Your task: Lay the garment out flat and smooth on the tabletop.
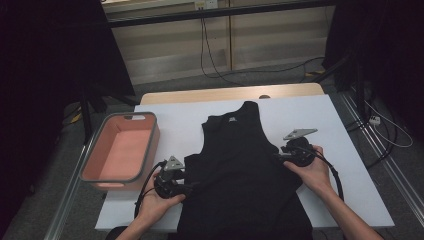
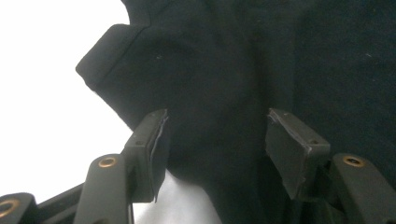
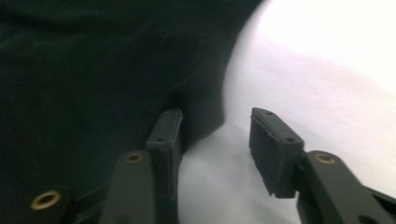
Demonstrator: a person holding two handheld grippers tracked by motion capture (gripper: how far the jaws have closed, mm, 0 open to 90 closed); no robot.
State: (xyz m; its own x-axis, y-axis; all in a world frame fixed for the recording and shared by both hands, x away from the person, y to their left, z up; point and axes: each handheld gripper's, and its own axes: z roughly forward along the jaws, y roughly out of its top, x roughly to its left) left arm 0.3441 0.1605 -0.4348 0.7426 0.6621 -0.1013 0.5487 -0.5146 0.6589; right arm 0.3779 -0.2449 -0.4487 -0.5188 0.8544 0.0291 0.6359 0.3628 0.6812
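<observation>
A black sleeveless top (image 1: 240, 165) lies flat on the white table (image 1: 310, 115), neck toward the far side. My left gripper (image 1: 192, 187) sits at the top's left edge, below the armhole. In the left gripper view its jaws stand open (image 2: 215, 126) with the black fabric (image 2: 224, 60) lying between them, and the pads do not press on it. My right gripper (image 1: 277, 156) is at the right edge of the top. In the right gripper view it is open (image 3: 215, 121): one jaw lies against the fabric's edge (image 3: 93, 70) and the other over bare table (image 3: 327, 70).
A pink bin with a grey rim (image 1: 120, 152) stands on the table's left side, close to my left hand. Cables run across the floor beyond the far edge (image 1: 210, 60). Dark stands flank the table on both sides.
</observation>
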